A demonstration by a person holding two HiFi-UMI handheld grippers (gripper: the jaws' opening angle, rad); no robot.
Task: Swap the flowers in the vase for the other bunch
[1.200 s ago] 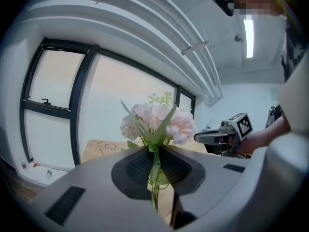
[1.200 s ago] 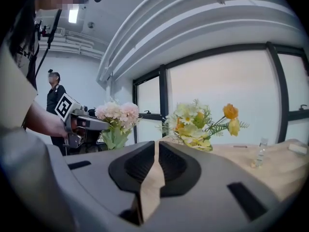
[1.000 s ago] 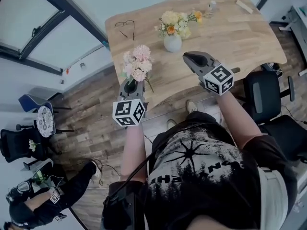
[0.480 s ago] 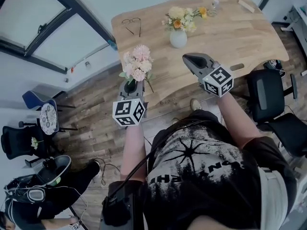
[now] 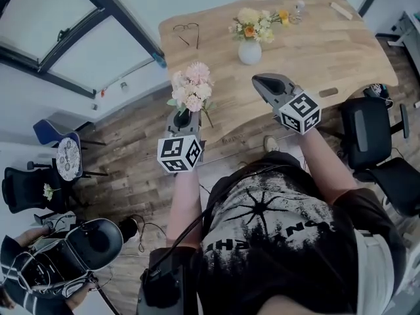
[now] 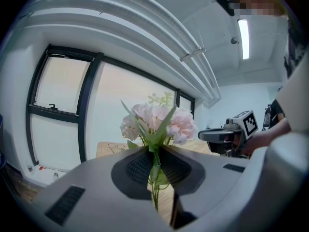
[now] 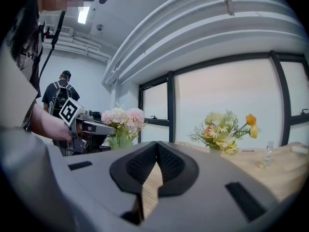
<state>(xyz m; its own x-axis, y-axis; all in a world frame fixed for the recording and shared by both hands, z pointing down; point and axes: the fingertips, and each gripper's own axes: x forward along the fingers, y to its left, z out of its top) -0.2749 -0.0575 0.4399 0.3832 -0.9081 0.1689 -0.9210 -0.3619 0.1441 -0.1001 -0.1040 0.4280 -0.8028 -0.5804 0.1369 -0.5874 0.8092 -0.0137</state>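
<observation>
A white vase (image 5: 249, 51) with a yellow and orange bunch (image 5: 254, 25) stands on the wooden table (image 5: 328, 44). The same yellow and orange bunch (image 7: 223, 129) shows at the right of the right gripper view. My left gripper (image 5: 182, 119) is shut on the stems of a pink bunch (image 5: 191, 94), held upright over the table's near left edge. In the left gripper view the pink bunch (image 6: 157, 124) rises from between the pads. My right gripper (image 5: 264, 84) hangs shut and empty above the table's near edge, short of the vase. Its pads (image 7: 169, 164) meet.
Glasses (image 5: 186, 31) lie at the table's far left. A small bottle (image 5: 298, 8) and a wooden block (image 5: 340, 10) sit at the far side. An office chair (image 5: 374, 136) stands to my right. A person with equipment (image 5: 59, 261) crouches at the lower left.
The table and vase have shifted a little right and up in the head view. The person on the floor at lower left has moved nearer. The grippers keep their pose.
</observation>
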